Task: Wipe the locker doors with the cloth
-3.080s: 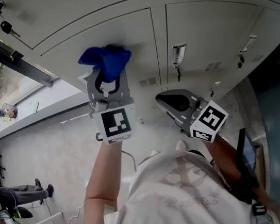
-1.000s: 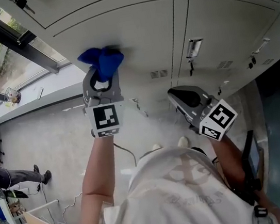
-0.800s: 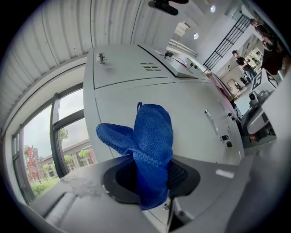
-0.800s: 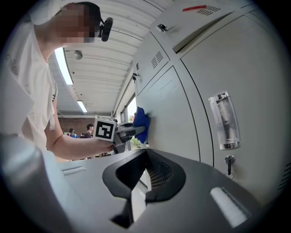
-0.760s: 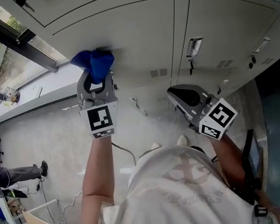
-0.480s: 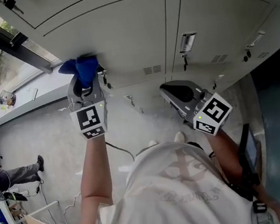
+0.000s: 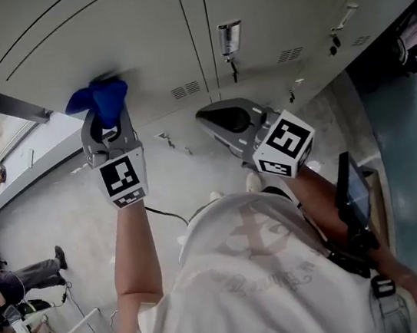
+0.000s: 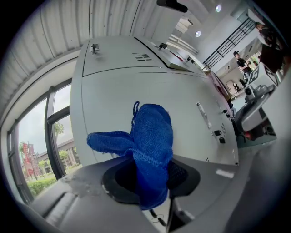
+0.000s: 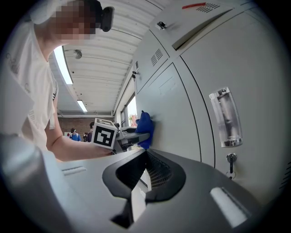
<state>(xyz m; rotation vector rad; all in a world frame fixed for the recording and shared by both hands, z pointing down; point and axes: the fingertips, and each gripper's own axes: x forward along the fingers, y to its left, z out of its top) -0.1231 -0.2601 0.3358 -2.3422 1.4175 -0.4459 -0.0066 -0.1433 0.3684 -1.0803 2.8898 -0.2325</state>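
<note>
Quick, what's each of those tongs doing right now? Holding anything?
Left tongs: closed on the blue cloth.
Right tongs: closed, holding nothing.

Bright daylight, fisheye edges w/ dark vignette

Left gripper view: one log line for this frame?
left gripper: shut on blue cloth | cloth: pressed on locker door | right gripper: shut, empty
</note>
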